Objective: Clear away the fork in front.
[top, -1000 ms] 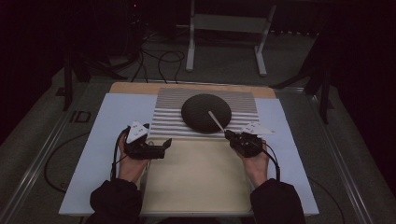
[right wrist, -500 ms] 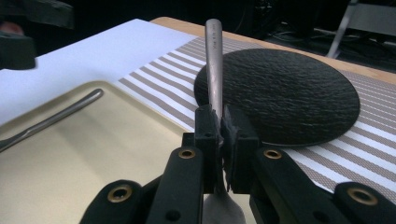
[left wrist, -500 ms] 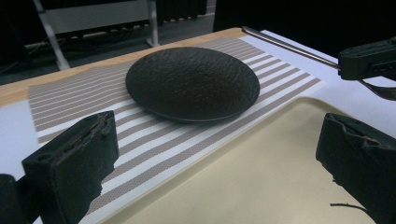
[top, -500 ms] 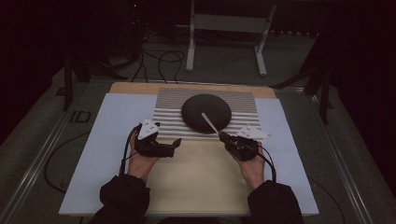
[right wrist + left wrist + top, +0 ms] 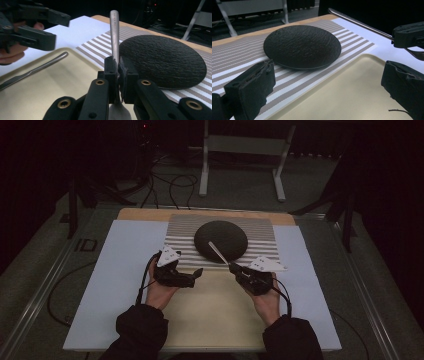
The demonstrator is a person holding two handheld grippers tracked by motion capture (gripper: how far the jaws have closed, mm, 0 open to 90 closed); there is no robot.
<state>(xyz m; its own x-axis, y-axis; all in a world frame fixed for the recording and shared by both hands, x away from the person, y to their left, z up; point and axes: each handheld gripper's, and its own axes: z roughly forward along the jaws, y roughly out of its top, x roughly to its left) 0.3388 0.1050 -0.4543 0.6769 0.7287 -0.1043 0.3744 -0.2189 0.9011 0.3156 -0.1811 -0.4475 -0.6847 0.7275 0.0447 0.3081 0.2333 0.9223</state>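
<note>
A black textured plate (image 5: 221,240) (image 5: 302,46) sits on a striped placemat (image 5: 262,232). My right gripper (image 5: 234,268) (image 5: 117,67) is shut on a metal spoon (image 5: 114,32). Its handle (image 5: 216,252) slants up over the plate's near edge, and the bowl end shows below the jaws. My left gripper (image 5: 196,275) (image 5: 329,83) hovers open over the left part of a cream tray (image 5: 215,320), jaws wide apart with nothing between them. It points toward the right gripper. A metal knife (image 5: 37,68) lies in the tray.
The placemat and tray rest on a pale blue sheet (image 5: 120,270) that covers the table. A wooden strip (image 5: 145,214) runs along the far edge. Beyond it are a white metal stand (image 5: 240,150) and cables on the floor.
Both hands have drawn in toward the middle of the tray. The left gripper moved right, and the right gripper moved left with the spoon still in it.
</note>
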